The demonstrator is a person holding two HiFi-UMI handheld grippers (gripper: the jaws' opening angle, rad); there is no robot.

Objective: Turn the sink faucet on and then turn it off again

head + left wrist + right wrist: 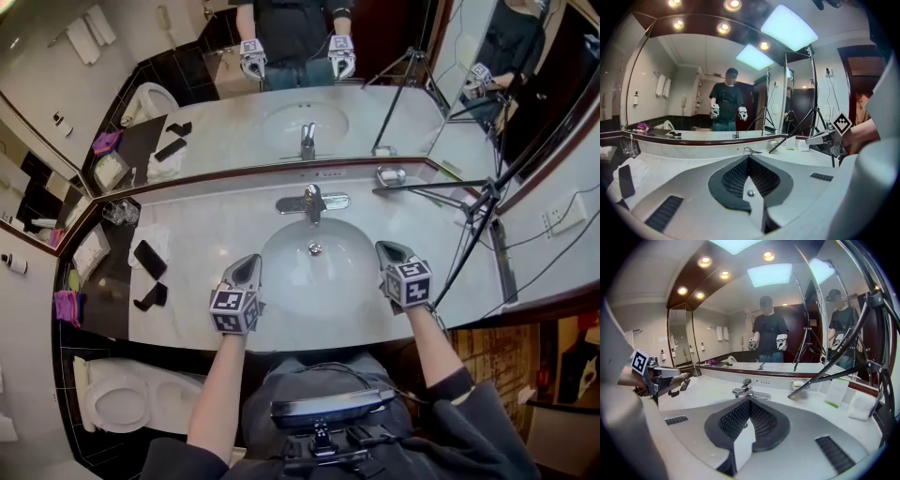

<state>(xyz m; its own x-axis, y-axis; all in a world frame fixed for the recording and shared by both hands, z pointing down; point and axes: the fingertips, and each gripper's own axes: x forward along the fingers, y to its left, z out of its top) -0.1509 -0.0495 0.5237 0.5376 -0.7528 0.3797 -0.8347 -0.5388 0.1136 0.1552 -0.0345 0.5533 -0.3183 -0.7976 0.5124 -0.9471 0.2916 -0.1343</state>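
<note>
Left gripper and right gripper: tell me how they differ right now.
The left gripper hovers at the left rim of the sink basin, the right gripper at its right rim. The right gripper sits slightly nearer the faucet than the left gripper. Both are shut, empty and clear of the faucet.
</note>
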